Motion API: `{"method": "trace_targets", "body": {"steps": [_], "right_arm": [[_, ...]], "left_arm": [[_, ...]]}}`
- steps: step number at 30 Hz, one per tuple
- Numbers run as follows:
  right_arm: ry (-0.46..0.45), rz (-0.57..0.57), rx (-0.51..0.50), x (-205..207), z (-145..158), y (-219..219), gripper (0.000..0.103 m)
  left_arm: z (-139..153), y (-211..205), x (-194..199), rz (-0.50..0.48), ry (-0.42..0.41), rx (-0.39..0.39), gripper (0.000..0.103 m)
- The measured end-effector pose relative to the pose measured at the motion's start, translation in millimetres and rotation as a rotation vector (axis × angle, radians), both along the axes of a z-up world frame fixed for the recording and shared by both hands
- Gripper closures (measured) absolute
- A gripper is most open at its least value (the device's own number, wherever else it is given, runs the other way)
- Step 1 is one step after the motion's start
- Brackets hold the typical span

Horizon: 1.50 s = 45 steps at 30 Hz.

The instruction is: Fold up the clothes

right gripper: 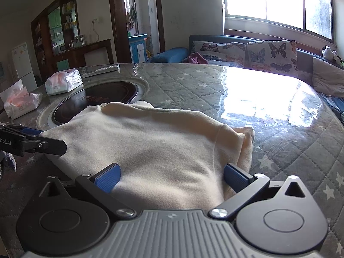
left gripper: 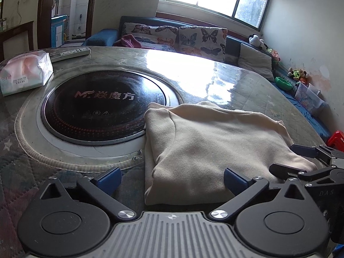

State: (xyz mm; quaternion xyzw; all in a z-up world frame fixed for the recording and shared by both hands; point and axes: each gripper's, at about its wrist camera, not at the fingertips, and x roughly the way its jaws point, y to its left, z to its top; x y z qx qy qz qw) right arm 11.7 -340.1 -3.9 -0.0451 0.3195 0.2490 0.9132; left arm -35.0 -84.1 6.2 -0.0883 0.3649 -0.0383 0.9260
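A cream garment [left gripper: 210, 142] lies folded into a thick rectangle on the round table [left gripper: 247, 86]; it also shows in the right wrist view [right gripper: 154, 146]. My left gripper [left gripper: 172, 179] is open, its jaws wide apart at the garment's near left corner, holding nothing. My right gripper [right gripper: 172, 178] is open, its jaws spread over the garment's near edge, holding nothing. The right gripper's fingers [left gripper: 305, 150] show at the garment's right edge in the left wrist view. The left gripper's fingers [right gripper: 43, 144] show at its left edge in the right wrist view.
A black round cooktop [left gripper: 103, 105] sits in the table's middle, partly under the garment. A tissue pack [left gripper: 25, 73] and a remote [left gripper: 71, 52] lie at the far left; another tissue pack [right gripper: 19, 101] is further left. A sofa with butterfly cushions [left gripper: 178, 36] stands behind.
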Motion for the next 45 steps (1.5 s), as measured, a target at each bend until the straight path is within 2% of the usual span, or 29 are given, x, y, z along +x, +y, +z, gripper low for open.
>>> {"method": "trace_targets", "body": {"steps": [22,45], "right_arm": [[0.002,0.000,0.003,0,0,-1,0.000],[-0.005,0.002,-0.024,1,-2,4,0.000]], "left_arm": [[-3,-13,-5,-0.007,0.000,0.068,0.000],[-3,-14,-2,-0.001,0.014,0.086,0.000]]}}
